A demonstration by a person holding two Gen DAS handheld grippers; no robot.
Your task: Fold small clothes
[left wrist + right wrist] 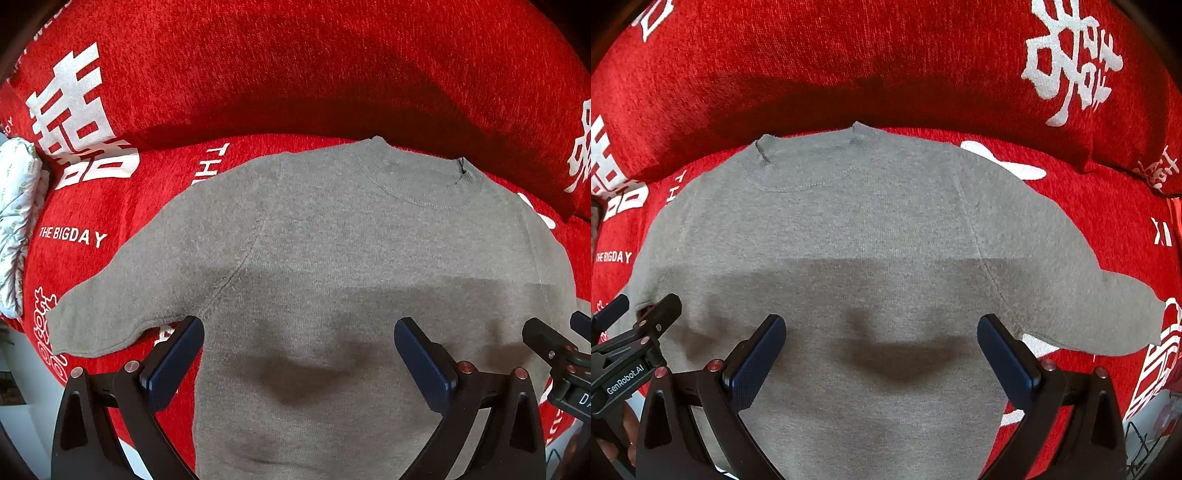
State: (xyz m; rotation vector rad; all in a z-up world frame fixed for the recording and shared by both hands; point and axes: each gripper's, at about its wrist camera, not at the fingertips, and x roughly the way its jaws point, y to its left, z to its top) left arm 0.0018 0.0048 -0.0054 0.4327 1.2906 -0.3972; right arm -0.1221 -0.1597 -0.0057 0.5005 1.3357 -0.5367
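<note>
A small grey knit sweater (332,240) lies flat on a red cloth, collar at the far side, both short sleeves spread out. It also shows in the right wrist view (849,229). My left gripper (299,354) is open and empty, hovering over the sweater's lower left body, near the left sleeve (110,310). My right gripper (881,350) is open and empty over the lower right body, near the right sleeve (1108,314). Each gripper shows at the edge of the other's view: the right one (561,354), the left one (635,332).
The red cloth (295,66) with white characters and "THE BIGDAY" print covers the seat and a raised cushion behind the collar. A white patterned bundle (16,221) lies at the far left. The cloth's front edge drops off at the lower corners.
</note>
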